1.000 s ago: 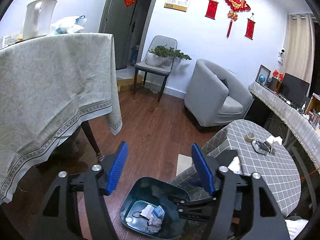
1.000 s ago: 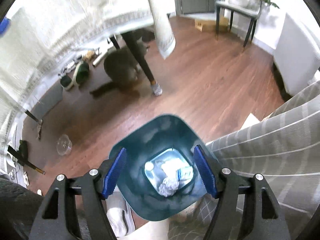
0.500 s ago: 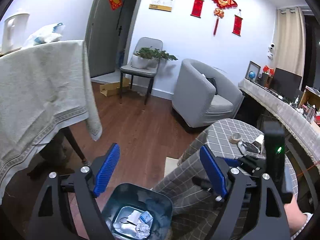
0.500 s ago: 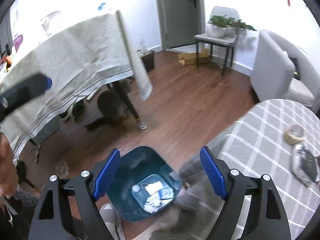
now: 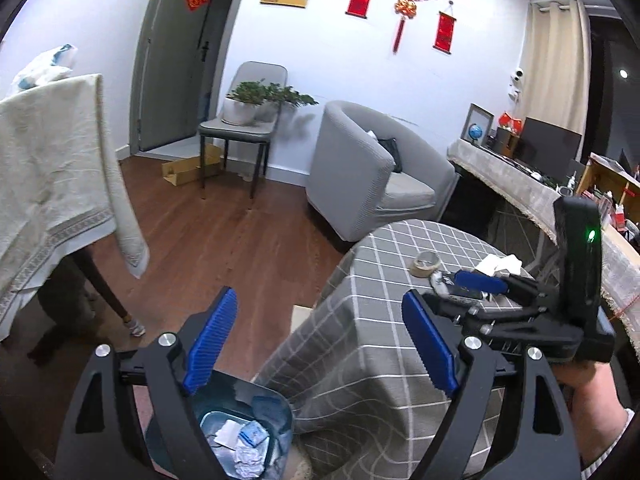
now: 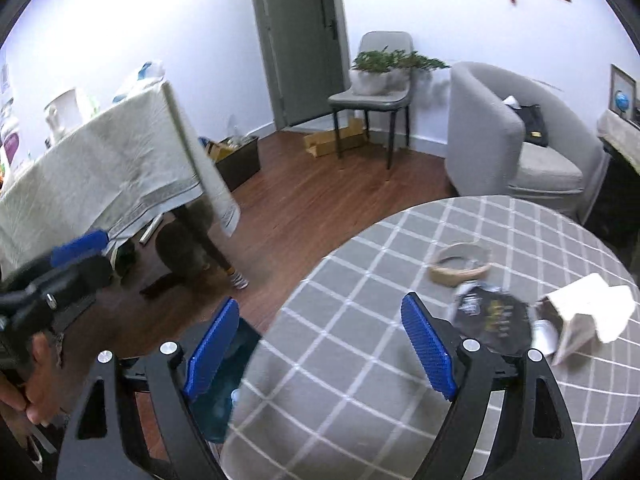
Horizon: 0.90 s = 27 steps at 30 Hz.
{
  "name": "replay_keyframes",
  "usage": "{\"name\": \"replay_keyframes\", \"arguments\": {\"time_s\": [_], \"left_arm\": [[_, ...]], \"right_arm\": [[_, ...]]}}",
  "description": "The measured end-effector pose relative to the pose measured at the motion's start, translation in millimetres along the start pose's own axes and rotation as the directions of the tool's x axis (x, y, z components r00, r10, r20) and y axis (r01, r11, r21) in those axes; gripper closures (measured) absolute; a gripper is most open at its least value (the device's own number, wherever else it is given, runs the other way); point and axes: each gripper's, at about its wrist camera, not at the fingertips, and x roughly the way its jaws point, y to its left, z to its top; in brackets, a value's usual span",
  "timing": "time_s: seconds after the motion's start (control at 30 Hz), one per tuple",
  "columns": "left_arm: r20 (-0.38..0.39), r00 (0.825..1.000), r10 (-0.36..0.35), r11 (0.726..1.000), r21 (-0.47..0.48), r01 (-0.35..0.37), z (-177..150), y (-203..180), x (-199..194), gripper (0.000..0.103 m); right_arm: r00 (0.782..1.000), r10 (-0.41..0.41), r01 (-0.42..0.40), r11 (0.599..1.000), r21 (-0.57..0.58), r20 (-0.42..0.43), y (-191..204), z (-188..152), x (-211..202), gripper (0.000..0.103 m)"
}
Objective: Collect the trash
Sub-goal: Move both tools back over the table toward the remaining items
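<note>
Both grippers swung from bin (image 5: pixel 240 432) up toward round table (image 6: pixel 400 360); jaws just opened wide, empty. Approach dark wrapper (image 6: pixel 490 316) low, pinch edge, avoid cloth.

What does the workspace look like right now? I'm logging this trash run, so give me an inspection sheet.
Surface: round table under a grey checked cloth.
Job's things: teal bin on the floor beside it, holding crumpled paper; dark wrapper and white tissue on the table.
Clutter: tape roll.
Grippers: left gripper and right gripper, jaws just opened, nothing between them.
Cables: nothing seen.
Surroundings: grey armchair, potted plant on a chair.
</note>
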Motion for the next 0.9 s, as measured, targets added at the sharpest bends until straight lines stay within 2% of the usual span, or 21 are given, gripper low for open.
{"name": "replay_keyframes", "arguments": {"time_s": [0.5,0.67,0.9], "left_arm": [[-0.048,0.997,-0.068,0.997,0.04,0.07,-8.1,-57.4,40.1,0.016],[-0.067,0.994,-0.088,0.994,0.059,0.092,-9.4,-79.0,55.9,0.013],[-0.104,0.988,-0.112,0.991,0.065,0.119,-11.1,-103.8,79.8,0.011]], "right_arm": [[0.993,-0.114,0.112,0.992,0.052,0.043,-72.0,-5.3,-41.1,0.018],[0.989,-0.14,0.14,0.99,0.021,0.052,-87.9,-8.7,-51.1,0.012],[0.98,-0.196,0.196,0.981,-0.004,0.045,-116.0,-11.1,-58.8,0.01]]}}
